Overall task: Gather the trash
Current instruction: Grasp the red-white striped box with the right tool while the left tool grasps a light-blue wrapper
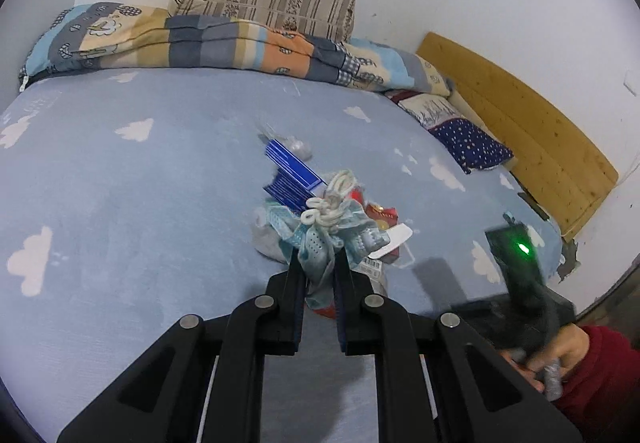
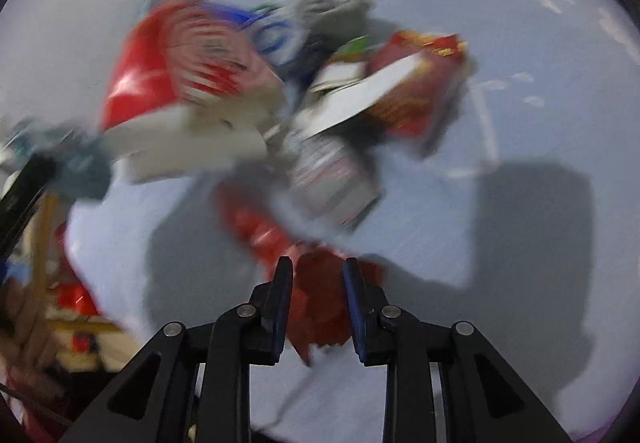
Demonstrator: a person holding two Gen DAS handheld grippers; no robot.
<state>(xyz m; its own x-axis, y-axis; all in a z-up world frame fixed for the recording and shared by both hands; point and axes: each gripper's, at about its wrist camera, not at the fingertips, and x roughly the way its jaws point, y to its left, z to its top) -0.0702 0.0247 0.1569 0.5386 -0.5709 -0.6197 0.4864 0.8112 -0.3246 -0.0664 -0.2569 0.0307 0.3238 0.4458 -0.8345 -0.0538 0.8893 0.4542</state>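
**Bed with a trash pile in the middle**

I'm over a bed (image 1: 120, 179) with a light blue cloud-print sheet. Just ahead of my left gripper (image 1: 318, 263) a trash pile (image 1: 320, 203) sits on it. Farther ahead, a folded patchwork quilt (image 1: 200, 39) lies along the far edge; ahead-right, a dotted navy pillow (image 1: 468, 143).

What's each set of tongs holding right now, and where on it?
Left tongs are shut on the crumpled blue face mask, pinching its lower bunched end. Right tongs straddle a red wrapper; blur hides whether they grip it.
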